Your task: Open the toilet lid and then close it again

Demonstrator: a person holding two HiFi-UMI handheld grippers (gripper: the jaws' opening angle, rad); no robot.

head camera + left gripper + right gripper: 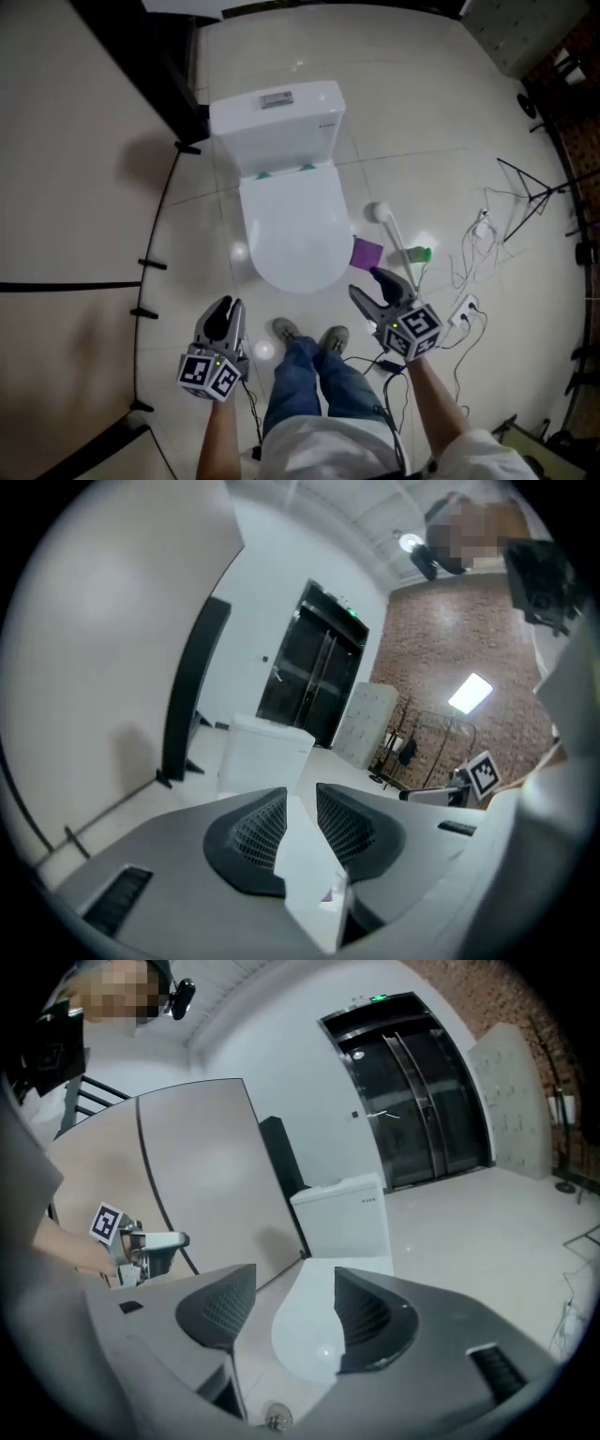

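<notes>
Closed toilet lid [292, 234], lying flat just ahead of the person's shoes [284, 328]. Left tongs [228, 307] narrowly parted, right tongs [373, 287] spread wide; both empty, short of its edge. Likely hazard: the smooth lid slipping from a shallow grip and slamming.

The head view looks steeply down from above the person onto the toilet [291, 234] and the floor [422, 122], with the left gripper [228, 314] and right gripper [368, 286] low in its frame; the left gripper view sits low, facing nearly level along its 2 jaws toward the cistern [267, 754] (dark doors [309, 667] and a brick wall [441, 649] lie behind); the right gripper view faces the same way from the other side, closer in; all 3 views share the toilet; each gripper view catches the other gripper at its edge.
</notes>
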